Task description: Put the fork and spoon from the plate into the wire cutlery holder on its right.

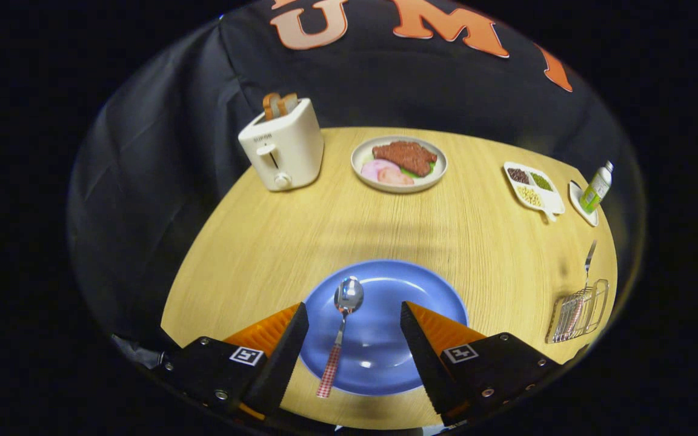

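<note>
Gripper view looks down on a round wooden table (252, 254). Far ahead and to the left of the gripper (354, 339) stands a white toaster (282, 145) with bread in its slots. Straight ahead, well beyond the fingers, sits a plate of meat (398, 163). Between the fingers lies the blue plate (409, 290), and on it the spoon (342, 327), bowl pointing away and checked handle reaching over the near rim, closer to the left finger. The jaws stand wide and hold nothing. To the right, well apart from the plate, is the wire holder (579, 312) with the fork (588, 261) already upright in it; beyond that, a divided dish (534, 186) and a small bottle (596, 188). The spoon looks like the step in hand: shift slightly left to centre on the handle, come down low, close across its width, then lift clear before swinging right
</note>
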A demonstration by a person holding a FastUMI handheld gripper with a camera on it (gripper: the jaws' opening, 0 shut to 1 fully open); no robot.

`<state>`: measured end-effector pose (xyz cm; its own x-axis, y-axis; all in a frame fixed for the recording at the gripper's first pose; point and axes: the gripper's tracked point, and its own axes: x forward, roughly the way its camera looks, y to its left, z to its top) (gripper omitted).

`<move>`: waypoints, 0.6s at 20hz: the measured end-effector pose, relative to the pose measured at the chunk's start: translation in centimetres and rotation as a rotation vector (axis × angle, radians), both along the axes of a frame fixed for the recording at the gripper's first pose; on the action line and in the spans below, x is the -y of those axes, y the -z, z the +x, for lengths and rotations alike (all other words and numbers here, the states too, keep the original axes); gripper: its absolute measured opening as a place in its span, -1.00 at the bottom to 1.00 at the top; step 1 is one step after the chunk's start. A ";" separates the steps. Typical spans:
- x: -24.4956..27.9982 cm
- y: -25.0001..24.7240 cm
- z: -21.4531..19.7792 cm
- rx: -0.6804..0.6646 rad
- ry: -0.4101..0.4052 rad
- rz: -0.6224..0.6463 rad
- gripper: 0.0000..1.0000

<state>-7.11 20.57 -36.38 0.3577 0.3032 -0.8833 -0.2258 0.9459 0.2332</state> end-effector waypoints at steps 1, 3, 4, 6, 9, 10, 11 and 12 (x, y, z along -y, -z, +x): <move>0.0 0.7 -0.6 -0.045 -0.025 -0.015 0.84; -0.6 2.3 -1.9 -0.127 -0.068 -0.041 0.83; -0.7 2.9 -2.5 -0.164 -0.085 -0.056 0.82; -1.3 3.7 -3.2 -0.225 -0.107 -0.066 0.79; -1.9 4.7 -4.6 -0.319 -0.113 -0.075 0.70; -1.8 4.9 -5.1 -0.350 -0.107 -0.085 0.68; -1.6 5.0 -5.4 -0.372 -0.105 -0.099 0.62; -1.5 5.2 -5.5 -0.387 -0.104 -0.113 0.57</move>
